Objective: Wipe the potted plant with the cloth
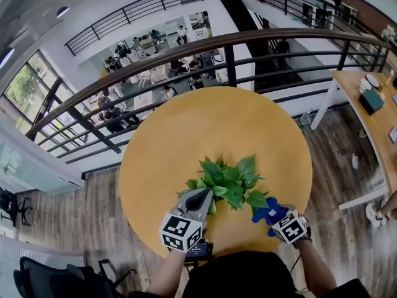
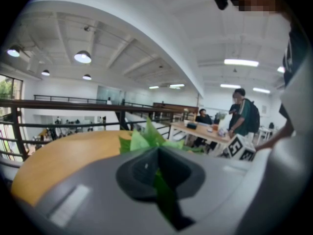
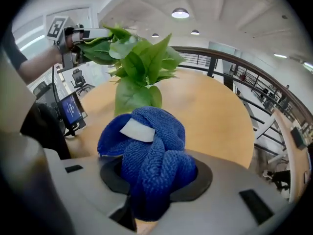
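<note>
— My rig's look?
— Grey left hand-held gripper (image 1: 208, 195) and right hand-held gripper (image 1: 268, 214), each with a white cube (image 1: 181, 231) of black square markers.
— I'm in a dark top (image 1: 248, 278).

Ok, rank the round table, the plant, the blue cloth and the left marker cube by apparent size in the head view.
1. round table
2. plant
3. left marker cube
4. blue cloth
The cube sits nearer the camera than the cloth, so the order of the last two is unsure.
</note>
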`<state>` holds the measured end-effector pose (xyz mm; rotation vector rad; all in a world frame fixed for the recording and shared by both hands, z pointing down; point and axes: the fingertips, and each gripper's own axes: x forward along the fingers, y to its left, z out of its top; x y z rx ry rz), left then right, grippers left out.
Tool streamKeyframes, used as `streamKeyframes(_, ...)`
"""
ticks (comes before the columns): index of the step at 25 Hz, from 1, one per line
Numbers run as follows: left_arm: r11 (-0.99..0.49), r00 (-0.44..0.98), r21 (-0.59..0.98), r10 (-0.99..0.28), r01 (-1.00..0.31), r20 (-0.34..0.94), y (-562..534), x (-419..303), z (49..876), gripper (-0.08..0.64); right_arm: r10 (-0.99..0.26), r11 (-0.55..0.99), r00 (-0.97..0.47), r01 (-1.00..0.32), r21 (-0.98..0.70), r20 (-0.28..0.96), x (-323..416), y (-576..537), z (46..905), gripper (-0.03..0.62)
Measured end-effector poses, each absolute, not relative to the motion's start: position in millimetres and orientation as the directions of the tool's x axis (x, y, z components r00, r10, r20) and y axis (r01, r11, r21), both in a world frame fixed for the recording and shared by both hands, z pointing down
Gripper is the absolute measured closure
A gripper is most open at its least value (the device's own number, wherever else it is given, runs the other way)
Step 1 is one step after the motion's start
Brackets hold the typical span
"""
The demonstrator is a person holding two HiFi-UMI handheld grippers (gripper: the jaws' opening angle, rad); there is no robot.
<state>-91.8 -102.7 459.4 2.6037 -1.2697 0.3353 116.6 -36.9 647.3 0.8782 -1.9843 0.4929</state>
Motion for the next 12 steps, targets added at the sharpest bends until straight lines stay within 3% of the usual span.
streamKeyframes(4,-0.604,0.602,0.099,-0.74,-0.791,0.299,-103.8,-92.6,461.4,0.559,-0.55,0.597,-0.306,-0.795,0.109,0.777,153.6,-59.3,595.8,0.434)
streamKeyframes(8,-0.608,0.606,0.099,-0.738,-0.788,0.296,-101.7,-91.4,460.4,0.559,-0.774,0.495,-0.357,-0.856,0.148,0.523,157.2,-82.7,483.7,0.434)
streamKeyframes(10,-0.607,0.606,0.099,-0.739,-0.789,0.295,-100.4,-90.6,459.5,0.559,-0.801,0.52,-0.429,-0.844,0.13,0.419,137.5,-83.1,442.0,0.434)
streamKeyframes(12,-0.602,0.602,0.101,-0.743,-0.792,0.294,-101.5,-91.2,460.1,0.558,-0.765,0.589,-0.509,-0.801,0.108,0.394,107.2,-80.4,433.1,0.434)
